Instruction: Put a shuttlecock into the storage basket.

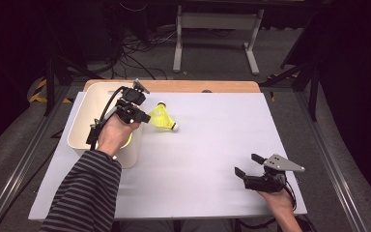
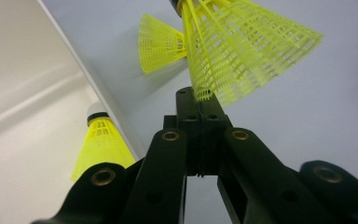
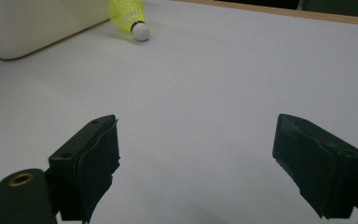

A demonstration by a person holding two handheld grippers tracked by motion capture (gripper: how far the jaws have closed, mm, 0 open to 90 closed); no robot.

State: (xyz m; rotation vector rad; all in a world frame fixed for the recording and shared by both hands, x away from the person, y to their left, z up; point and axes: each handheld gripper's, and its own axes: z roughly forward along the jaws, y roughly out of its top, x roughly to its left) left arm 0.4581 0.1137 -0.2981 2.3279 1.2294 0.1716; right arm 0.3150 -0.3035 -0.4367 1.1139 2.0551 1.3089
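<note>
My left gripper (image 1: 146, 117) is shut on the skirt rim of a yellow shuttlecock (image 1: 157, 111), which hangs beside the white bin (image 1: 84, 121). In the left gripper view the jaws (image 2: 196, 100) are closed together on the mesh edge of that shuttlecock (image 2: 247, 46). A second yellow shuttlecock (image 1: 170, 124) lies on the table just behind it (image 2: 161, 44), its white cork toward the right gripper (image 3: 129, 16). A third shuttlecock (image 2: 100, 142) rests inside the bin. My right gripper (image 1: 247, 164) stays open near the front right, with nothing between its jaws (image 3: 196, 158).
The white sheet (image 1: 212, 145) covers the table, with a wooden edge (image 1: 198, 86) at the back. The bin (image 3: 28, 23) stands at the left. A striped sleeve (image 1: 84, 193) reaches over the front left. A metal frame (image 1: 217, 21) stands beyond the table.
</note>
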